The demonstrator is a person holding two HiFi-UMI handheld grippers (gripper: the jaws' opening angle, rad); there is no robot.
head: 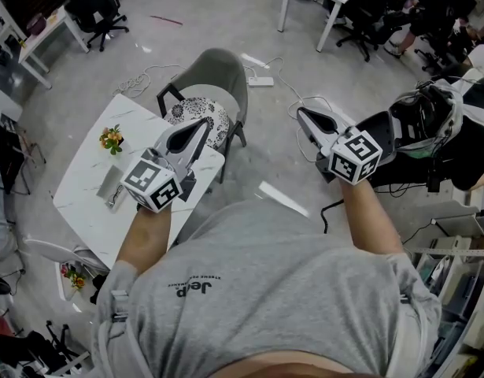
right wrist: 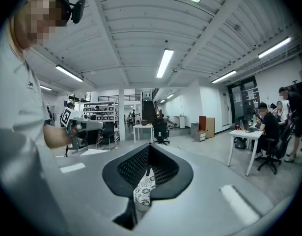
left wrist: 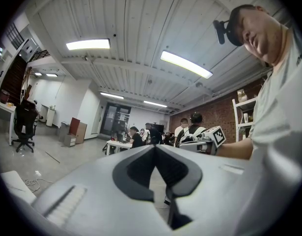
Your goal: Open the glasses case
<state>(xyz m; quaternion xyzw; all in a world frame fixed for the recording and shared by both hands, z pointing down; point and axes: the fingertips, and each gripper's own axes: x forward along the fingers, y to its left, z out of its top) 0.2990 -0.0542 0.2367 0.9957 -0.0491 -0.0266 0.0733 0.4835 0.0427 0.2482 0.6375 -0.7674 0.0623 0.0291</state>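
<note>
Opening has not begun. The left gripper [head: 204, 123] and right gripper [head: 302, 114] hover level at mid-frame, fingers clenched on nothing. A grey oblong, probably the glasses case [head: 111, 187], lies on the worktop [head: 80, 172] at left. Next, both should lower there and unclench.

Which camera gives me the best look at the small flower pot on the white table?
The head view: the flower pot stands in plain sight on the white table, left of the left gripper. The left and right gripper views look out across the room and show none of it.
</note>
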